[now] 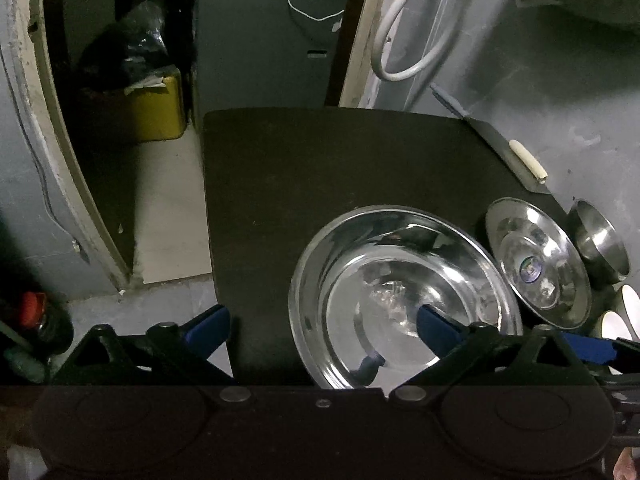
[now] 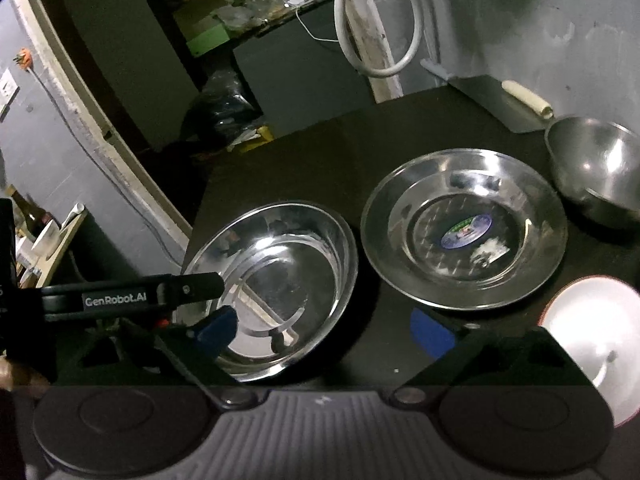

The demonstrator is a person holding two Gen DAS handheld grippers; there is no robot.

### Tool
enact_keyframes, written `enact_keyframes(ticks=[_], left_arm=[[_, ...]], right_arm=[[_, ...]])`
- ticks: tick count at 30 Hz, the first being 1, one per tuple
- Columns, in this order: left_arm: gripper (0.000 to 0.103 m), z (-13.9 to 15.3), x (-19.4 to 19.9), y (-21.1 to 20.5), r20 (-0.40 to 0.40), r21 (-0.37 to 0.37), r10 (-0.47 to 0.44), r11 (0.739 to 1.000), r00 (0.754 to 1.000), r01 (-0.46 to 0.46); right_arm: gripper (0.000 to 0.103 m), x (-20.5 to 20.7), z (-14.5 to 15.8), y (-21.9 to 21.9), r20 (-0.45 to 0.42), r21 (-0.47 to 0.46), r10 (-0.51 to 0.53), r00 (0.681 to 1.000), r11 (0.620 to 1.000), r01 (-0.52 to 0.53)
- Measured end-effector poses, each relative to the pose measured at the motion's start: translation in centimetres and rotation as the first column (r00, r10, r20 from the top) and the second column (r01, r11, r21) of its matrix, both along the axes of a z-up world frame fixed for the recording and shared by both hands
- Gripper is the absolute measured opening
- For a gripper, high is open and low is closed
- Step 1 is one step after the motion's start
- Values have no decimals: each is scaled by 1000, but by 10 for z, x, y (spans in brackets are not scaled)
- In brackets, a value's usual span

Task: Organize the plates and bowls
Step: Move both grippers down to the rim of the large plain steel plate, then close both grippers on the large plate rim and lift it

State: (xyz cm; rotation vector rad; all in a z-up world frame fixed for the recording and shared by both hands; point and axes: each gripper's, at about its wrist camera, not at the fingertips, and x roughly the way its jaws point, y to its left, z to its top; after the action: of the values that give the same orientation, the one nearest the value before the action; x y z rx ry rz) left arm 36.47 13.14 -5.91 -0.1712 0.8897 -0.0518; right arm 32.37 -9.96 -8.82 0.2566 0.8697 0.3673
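Observation:
A deep steel plate (image 1: 400, 292) sits on the dark table (image 1: 320, 160); it also shows in the right wrist view (image 2: 276, 280). A wider steel plate with a blue sticker (image 2: 464, 232) lies to its right, also in the left wrist view (image 1: 536, 264). A steel bowl (image 2: 596, 172) stands at the far right, seen too in the left wrist view (image 1: 600, 240). My left gripper (image 1: 320, 320) is open, its jaws wide either side of the deep plate's near left rim. My right gripper (image 2: 324, 328) is open and empty, low over the table between the two plates.
A white plate with a red rim (image 2: 592, 340) lies at the near right. A flat metal board with a cream roll (image 2: 528, 100) leans at the table's back right. White hose (image 2: 380, 40) hangs on the wall. A yellow bin (image 1: 156, 108) stands left of the table.

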Motion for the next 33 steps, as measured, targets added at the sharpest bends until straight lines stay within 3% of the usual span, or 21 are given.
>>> enact_keyframes(ticks=[3,8,11,13,15,17,24,33], left_arm=[[90,-2,3,1,-6,-9,-10,1000,1000,10],[79,-4,4,-1,-6,-32,-22,999,1000,22],[69,-6,6,0,-16,-40,-9,999,1000,8],[57,-7,7,2,-27,-55,8,998,1000,-9],[46,-10,8,6,-34,-80,28,996,999,-30],[40,-10,8,8,-31,-91,45,995,999,-48],[13,-14,6,15,-38,-112,78,990,996,-82],[10,-14,-6,19,-44,-143,92,985,995,-97]], right_arm=[[89,2,-4,4,-14,7,-12,1000,1000,12],[73,5,-9,9,-24,9,-28,999,1000,28],[64,6,-10,13,-35,6,-34,999,999,34],[58,6,-11,13,-38,7,-38,999,999,38],[57,7,-11,12,-40,12,-43,998,999,43],[54,7,-11,11,-39,12,-49,998,999,50],[22,8,-11,8,-22,5,-66,998,998,67],[17,6,-7,7,-9,-1,-48,999,999,48]])
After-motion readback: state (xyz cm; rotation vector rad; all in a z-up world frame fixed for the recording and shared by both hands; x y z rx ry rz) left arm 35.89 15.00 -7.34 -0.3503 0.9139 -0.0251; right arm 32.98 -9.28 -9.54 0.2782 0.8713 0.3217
